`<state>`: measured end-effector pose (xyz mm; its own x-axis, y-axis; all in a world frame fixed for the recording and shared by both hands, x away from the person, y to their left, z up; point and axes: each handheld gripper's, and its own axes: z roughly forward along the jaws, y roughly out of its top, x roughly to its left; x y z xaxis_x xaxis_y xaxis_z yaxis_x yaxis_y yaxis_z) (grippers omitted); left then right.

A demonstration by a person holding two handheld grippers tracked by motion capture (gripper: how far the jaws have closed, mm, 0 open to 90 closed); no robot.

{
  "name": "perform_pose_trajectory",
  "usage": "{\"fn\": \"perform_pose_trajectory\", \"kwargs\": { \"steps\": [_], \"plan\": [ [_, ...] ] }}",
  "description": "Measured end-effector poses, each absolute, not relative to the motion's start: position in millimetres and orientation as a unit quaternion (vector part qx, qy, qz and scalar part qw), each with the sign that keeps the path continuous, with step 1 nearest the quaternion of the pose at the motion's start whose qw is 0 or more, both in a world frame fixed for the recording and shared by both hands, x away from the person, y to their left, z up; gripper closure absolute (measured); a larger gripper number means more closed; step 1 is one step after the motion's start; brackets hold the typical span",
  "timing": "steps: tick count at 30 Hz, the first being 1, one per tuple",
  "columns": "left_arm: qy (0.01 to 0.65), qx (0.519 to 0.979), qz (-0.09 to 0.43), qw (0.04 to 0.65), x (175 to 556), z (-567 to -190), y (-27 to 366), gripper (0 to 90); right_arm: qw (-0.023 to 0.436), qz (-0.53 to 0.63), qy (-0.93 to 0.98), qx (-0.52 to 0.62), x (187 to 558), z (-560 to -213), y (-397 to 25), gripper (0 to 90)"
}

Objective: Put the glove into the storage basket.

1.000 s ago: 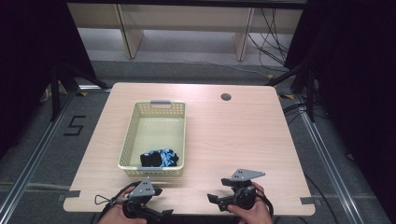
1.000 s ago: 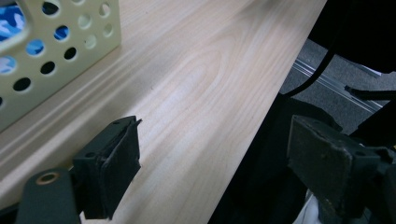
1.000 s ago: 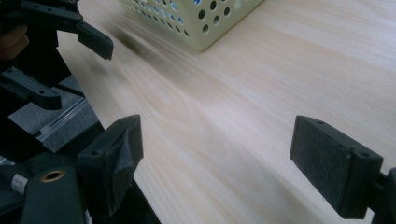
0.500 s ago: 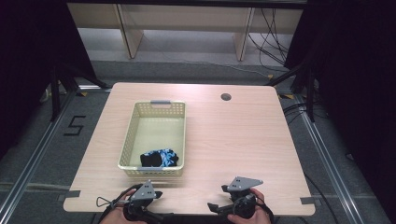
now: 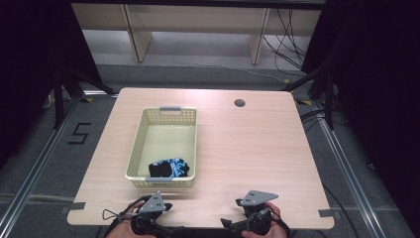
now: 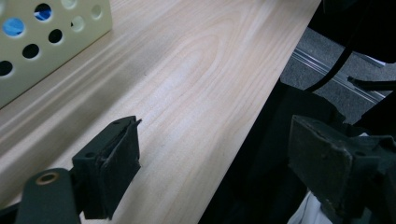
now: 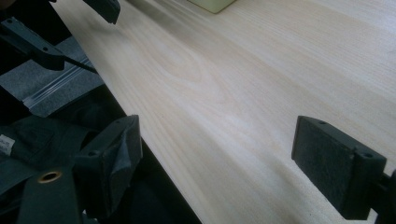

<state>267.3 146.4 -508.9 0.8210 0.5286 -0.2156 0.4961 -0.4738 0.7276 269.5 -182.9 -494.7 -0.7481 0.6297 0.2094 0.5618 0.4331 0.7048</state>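
Observation:
A cream perforated basket [image 5: 163, 130] stands left of the table's middle, and a black and blue cloth item [image 5: 170, 168] lies at its near end. My left gripper [image 5: 159, 208] rests at the front edge, just in front of the basket. In the left gripper view, the left gripper [image 6: 219, 156] is open over bare wood, with the basket wall [image 6: 42, 51] at top left. My right gripper [image 5: 235, 223] sits at the front edge, right of centre. The right gripper [image 7: 224, 156] is also open and holds nothing.
The light wooden table [image 5: 247, 148] has a round cable hole [image 5: 239, 103] near its far edge. Grey tape marks its front corners [image 5: 328, 213]. Dark floor with rails surrounds it, and shelving legs stand behind. The left gripper's jaw [image 7: 105, 8] appears in the right gripper view.
My right gripper has drawn back toward the person and now sits at the table's front edge. The left gripper has barely moved.

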Motion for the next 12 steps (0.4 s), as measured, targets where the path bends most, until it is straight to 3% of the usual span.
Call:
{"fn": "perform_pose_trajectory", "kwargs": {
  "steps": [12],
  "plan": [
    [0.289, 0.861, 0.024, 0.418, 268.4, -508.9, 146.9, 16.9, 0.044, 0.401, 0.850, 0.339, 271.2, -495.4, -182.5, 17.2]
  ]
}}
